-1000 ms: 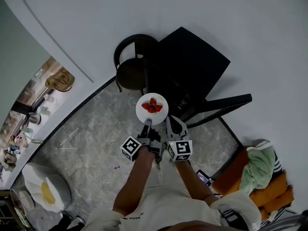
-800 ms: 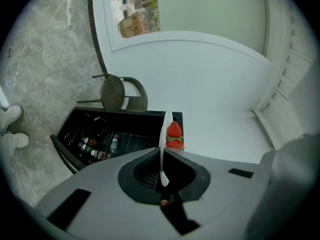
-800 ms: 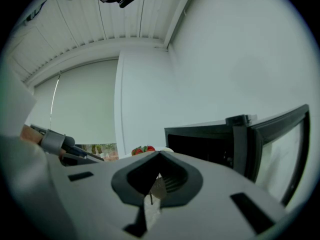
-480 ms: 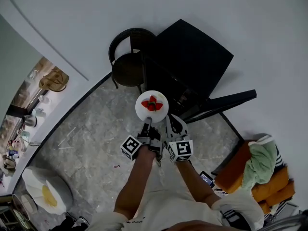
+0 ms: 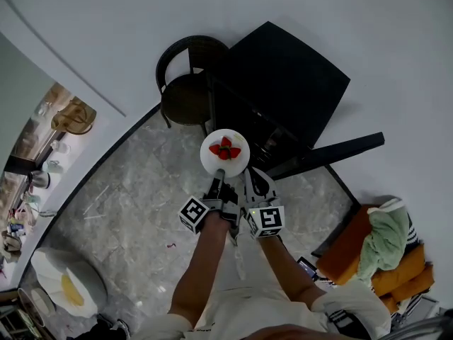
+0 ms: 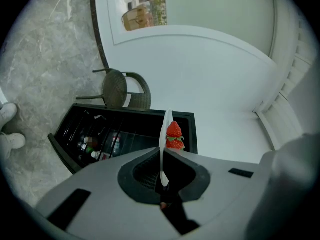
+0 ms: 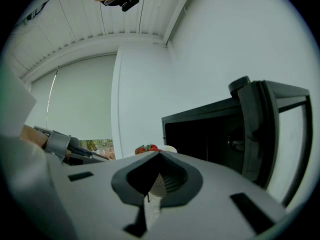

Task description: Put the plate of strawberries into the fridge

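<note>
Both tongs have sunk slightly, bringing the plate (image 5: 212, 159) closer to the open fridge (image 5: 287, 83) ahead. The left tongs (image 6: 161, 171) pinch its near rim; the right tongs (image 7: 150, 191) sit closed and empty alongside. Gripped at one edge, a tilted plate could spill the strawberries (image 5: 225, 148)

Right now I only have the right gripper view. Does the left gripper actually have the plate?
Observer: Yes. In the left gripper view the left gripper is shut on the rim of the plate, with the strawberries on it.
Operator: The opening ahead is plain black for me. Anything in there?
Observer: The left gripper view shows small bottles inside the fridge.
Operator: Anything standing beside it?
Observer: In the head view a dark round chair stands right beside it, on its left in that picture.
</note>
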Motion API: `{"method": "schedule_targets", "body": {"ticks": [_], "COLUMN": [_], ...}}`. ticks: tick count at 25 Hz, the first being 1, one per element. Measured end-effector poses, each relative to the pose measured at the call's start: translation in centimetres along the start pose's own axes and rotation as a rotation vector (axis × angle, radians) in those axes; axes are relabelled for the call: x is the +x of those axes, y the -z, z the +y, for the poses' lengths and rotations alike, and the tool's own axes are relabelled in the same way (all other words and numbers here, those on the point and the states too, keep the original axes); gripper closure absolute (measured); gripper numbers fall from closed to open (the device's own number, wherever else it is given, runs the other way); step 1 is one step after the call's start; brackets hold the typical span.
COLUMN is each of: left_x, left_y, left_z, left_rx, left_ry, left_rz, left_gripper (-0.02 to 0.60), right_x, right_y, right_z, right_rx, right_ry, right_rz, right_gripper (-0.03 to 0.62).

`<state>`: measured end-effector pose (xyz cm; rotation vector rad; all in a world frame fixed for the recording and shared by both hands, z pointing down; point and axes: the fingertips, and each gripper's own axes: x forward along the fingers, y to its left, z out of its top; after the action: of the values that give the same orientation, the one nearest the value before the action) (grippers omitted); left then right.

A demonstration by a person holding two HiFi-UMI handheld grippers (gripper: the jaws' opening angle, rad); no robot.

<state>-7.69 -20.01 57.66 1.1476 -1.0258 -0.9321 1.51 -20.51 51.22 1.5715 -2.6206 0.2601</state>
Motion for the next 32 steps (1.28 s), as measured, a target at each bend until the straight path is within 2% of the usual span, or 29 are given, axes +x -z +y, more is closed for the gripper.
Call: {"method": "schedule_targets", "body": {"ticks": [10,16,21,32], "left_x": [1.9,2.9,3.6,7.3], "left_y": [-0.9,-0.9,-0.7,-0.1], "left_z": [2.7,4.4,6.3,10.0], "left_rx": [-0.02,0.007,-0.003,0.055], "left_ry": [-0.009,-0.024,-0.024,-0.011], "left_rz": [0.008,0.035,0.043,0.107], "left_gripper": [0.572,0.572,0.571,0.571], "right_x": [2.0,2.8,2.9,2.8], "right_y": [2.2,3.3,4.6,6.5], "right_z": [-1.1,-1.4,-2.3,-3.9], "right_rx": [0.001,0.005,0.009,0.022], "right_ry": [0.018,0.02,0.026,0.056], "right_rz": [0.005,0.016,0.02,0.006], "right_gripper": [0.583,0.583,0.583,0.583]}}
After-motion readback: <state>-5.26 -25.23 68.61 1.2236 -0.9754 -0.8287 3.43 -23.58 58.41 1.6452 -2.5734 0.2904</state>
